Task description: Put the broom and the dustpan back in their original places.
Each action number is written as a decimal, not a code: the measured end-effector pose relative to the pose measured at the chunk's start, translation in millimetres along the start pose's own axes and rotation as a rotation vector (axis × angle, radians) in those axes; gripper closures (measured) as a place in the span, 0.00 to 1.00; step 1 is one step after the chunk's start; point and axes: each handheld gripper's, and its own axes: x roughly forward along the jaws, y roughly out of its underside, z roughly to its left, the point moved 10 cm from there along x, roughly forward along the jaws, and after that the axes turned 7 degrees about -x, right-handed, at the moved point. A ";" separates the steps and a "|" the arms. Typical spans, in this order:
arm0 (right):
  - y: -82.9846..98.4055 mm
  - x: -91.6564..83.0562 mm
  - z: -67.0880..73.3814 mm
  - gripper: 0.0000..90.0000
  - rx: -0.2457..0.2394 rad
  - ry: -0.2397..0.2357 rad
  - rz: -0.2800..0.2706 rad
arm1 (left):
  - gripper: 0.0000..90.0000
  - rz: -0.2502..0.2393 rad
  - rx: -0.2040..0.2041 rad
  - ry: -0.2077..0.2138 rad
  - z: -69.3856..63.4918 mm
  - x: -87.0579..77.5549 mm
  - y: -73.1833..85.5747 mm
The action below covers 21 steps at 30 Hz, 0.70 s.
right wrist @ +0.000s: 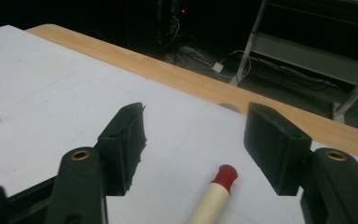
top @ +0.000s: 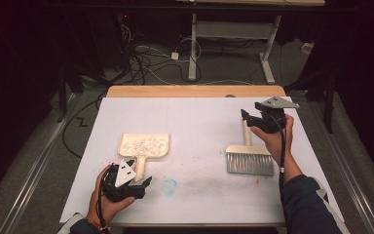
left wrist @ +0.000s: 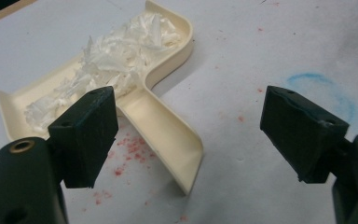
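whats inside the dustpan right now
The cream dustpan holds a loose heap of white shredded scraps, piled toward its back wall. Whatever lies beneath the heap is covered. The handle channel is bare, and the red specks lie outside, on the table.

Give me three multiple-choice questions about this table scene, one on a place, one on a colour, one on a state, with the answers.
1. Where do the white shreds lie?
A. in the cream plastic dustpan
B. under the grey-bristled hand brush
C. on the floor

2. What colour is the tip of the brush's wooden handle?
A. blue
B. red
C. black

3. How does the left gripper stand?
A. shut on the dustpan handle
B. open, jaws apart beside the dustpan's handle
C. shut on the brush

Answers: 1 A, the shreds fill the pan; 2 B, the right gripper view shows a red cap; 3 B, neither pad touches the handle.
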 end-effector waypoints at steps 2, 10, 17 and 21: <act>0.5 -1.3 1.3 0.39 0.015 -0.007 -0.006 | 0.21 -0.001 -0.001 -0.001 0.1 0.5 0.0; -0.2 -11.1 5.8 0.25 0.035 0.016 -0.053 | 0.21 -0.014 -0.007 -0.016 1.6 -0.7 -0.9; -2.4 -16.6 10.0 0.18 0.020 0.026 -0.056 | 0.21 -0.002 0.013 -0.011 -2.5 -0.9 1.0; -4.1 -19.1 14.1 0.18 0.020 0.009 -0.064 | 0.21 -0.002 0.017 -0.010 -4.6 -0.7 1.1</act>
